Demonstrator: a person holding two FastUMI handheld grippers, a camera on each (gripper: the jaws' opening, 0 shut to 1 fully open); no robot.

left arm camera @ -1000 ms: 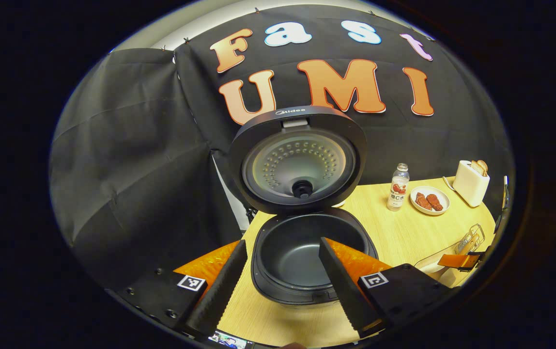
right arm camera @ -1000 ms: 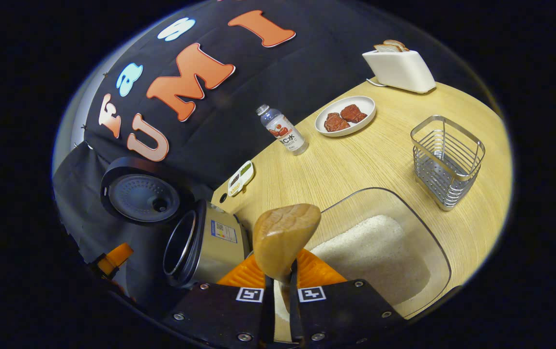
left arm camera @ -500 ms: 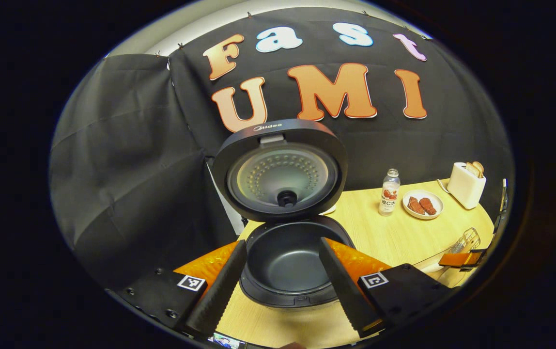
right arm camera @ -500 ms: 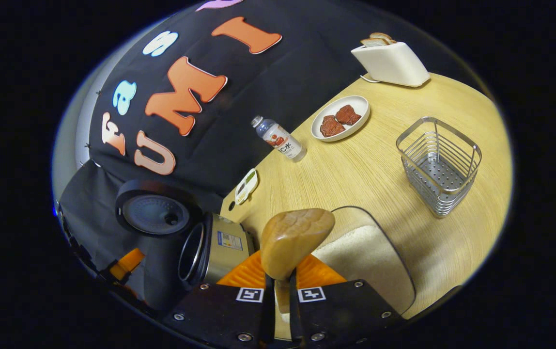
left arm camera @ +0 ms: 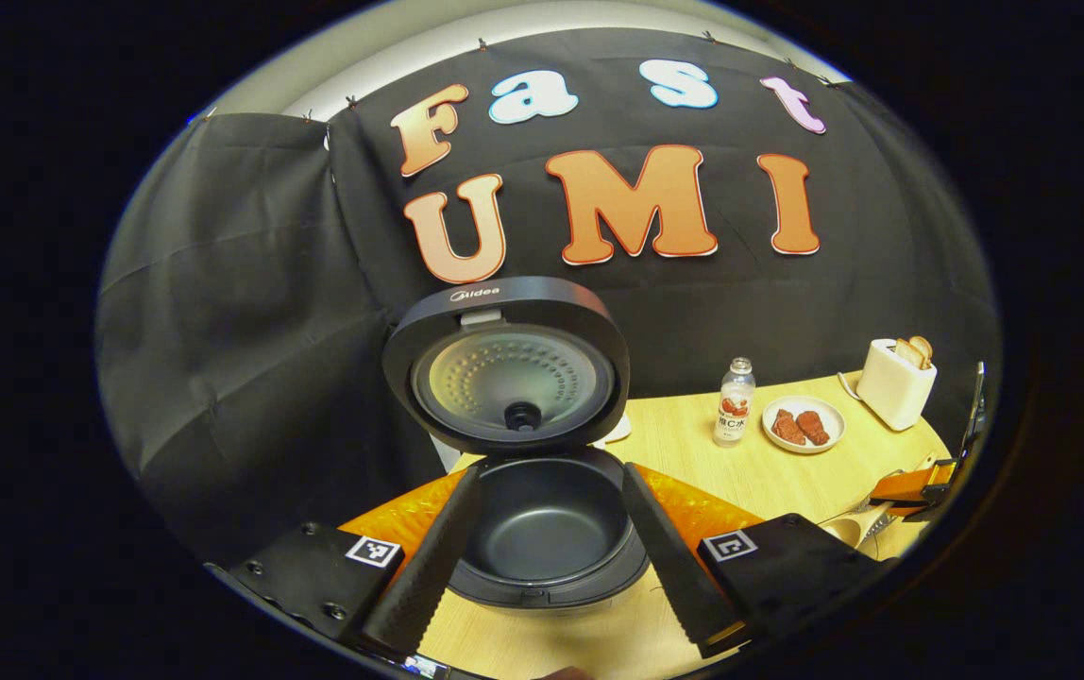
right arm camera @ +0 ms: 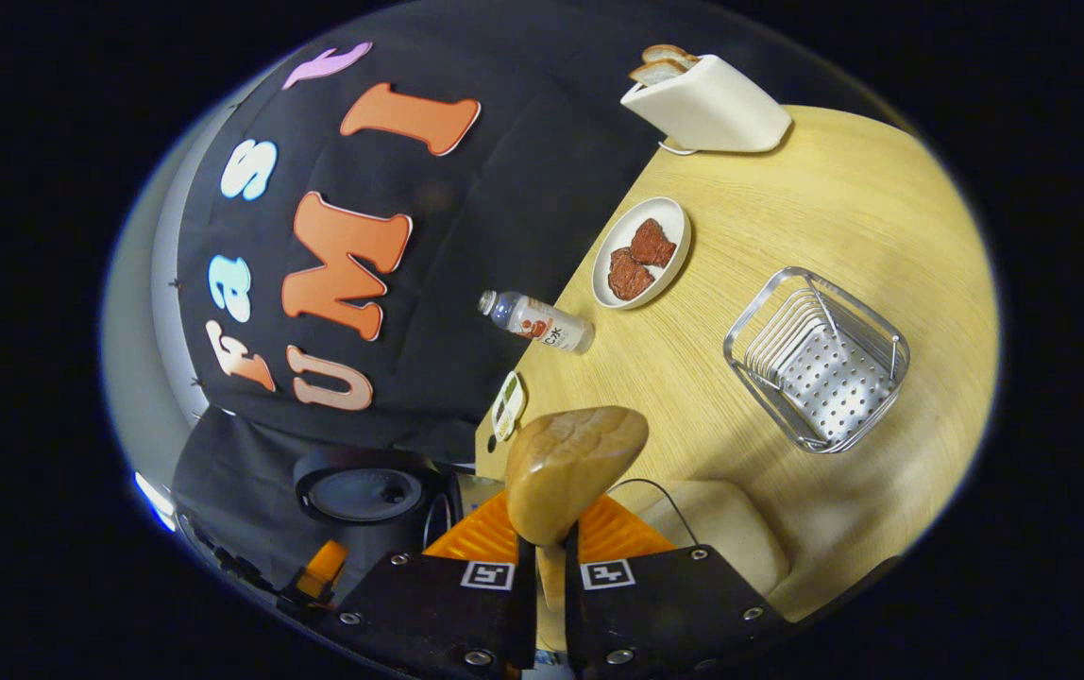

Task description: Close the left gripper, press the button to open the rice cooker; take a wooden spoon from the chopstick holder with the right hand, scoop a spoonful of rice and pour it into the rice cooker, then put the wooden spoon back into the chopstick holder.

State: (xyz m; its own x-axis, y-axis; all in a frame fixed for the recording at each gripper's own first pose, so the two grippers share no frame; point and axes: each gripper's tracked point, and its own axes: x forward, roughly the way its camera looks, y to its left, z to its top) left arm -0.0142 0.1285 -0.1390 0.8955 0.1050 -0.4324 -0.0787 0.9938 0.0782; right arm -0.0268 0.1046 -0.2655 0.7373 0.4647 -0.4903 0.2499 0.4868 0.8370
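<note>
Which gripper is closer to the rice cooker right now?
Left. The left gripper sits right before the open rice cooker, fingers spread either side of its pot. The right gripper, holding the wooden spoon, is off to the side above the rice box.

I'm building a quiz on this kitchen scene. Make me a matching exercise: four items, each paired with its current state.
Items:
1. rice cooker
2. wooden spoon
3. chopstick holder
4. toaster

States:
A. bread slices sticking out
B. lid up, pot empty
C. clamped in the right gripper
D. nothing inside

Pairs: 1-B, 2-C, 3-D, 4-A
</note>
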